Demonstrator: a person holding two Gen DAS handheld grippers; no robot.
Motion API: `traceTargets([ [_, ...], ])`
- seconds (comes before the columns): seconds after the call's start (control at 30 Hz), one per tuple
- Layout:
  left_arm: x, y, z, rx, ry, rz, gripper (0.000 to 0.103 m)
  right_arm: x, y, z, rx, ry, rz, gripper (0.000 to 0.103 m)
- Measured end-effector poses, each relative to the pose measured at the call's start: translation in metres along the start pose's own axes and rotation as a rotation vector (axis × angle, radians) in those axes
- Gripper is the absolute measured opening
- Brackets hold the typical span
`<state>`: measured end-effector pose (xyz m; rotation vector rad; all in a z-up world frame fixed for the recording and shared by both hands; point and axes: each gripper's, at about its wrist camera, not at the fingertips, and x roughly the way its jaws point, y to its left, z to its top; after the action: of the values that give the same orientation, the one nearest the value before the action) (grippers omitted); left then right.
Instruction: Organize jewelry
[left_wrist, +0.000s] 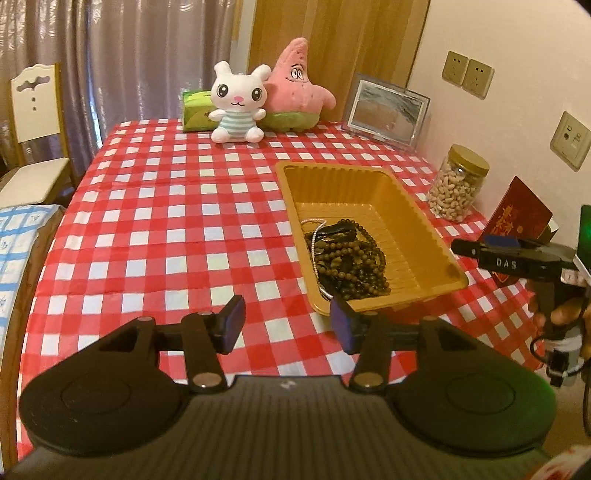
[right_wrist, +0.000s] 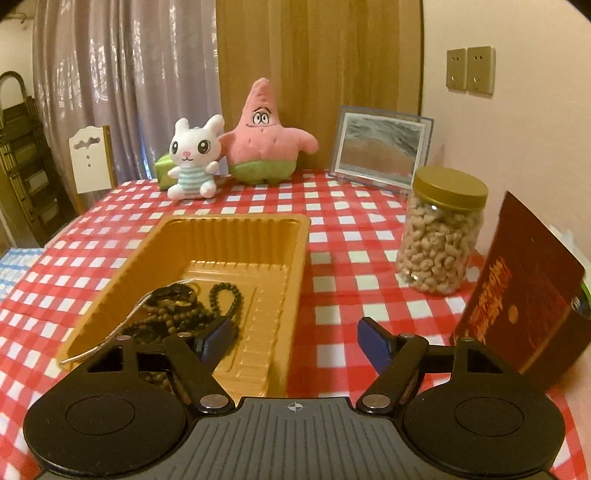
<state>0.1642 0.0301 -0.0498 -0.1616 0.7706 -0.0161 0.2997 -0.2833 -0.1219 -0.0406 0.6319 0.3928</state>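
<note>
A gold plastic tray (left_wrist: 424, 229) stands on the red checked tablecloth (left_wrist: 166, 221). In it lies a heap of dark bead strands (left_wrist: 354, 262) with a thin silver chain (left_wrist: 314, 243). My left gripper (left_wrist: 288, 323) is open and empty, just in front of the tray's near left corner. In the right wrist view the tray (right_wrist: 184, 229) is at the left, with the beads (right_wrist: 173, 314) and the chain (right_wrist: 122, 332) trailing over its near rim. My right gripper (right_wrist: 297, 343) is open and empty, over the tray's near right corner. It also shows in the left wrist view (left_wrist: 465, 248).
A white bunny plush (left_wrist: 238, 103), a pink star plush (left_wrist: 295, 88), a green tissue box (left_wrist: 195, 110) and a framed picture (left_wrist: 386, 110) stand at the table's far edge. A jar of cashews (right_wrist: 441, 229) and a dark red box (right_wrist: 524, 314) stand at the right. A chair (left_wrist: 35, 129) is at the left.
</note>
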Motion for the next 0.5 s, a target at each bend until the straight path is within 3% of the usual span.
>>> traceTargets([
  [0.5,-0.051,-0.015,-0.027,-0.022,-0.045,0.054,0.083,-0.078,0.048,-0.020,0.119,0.084,0.100,0.075],
])
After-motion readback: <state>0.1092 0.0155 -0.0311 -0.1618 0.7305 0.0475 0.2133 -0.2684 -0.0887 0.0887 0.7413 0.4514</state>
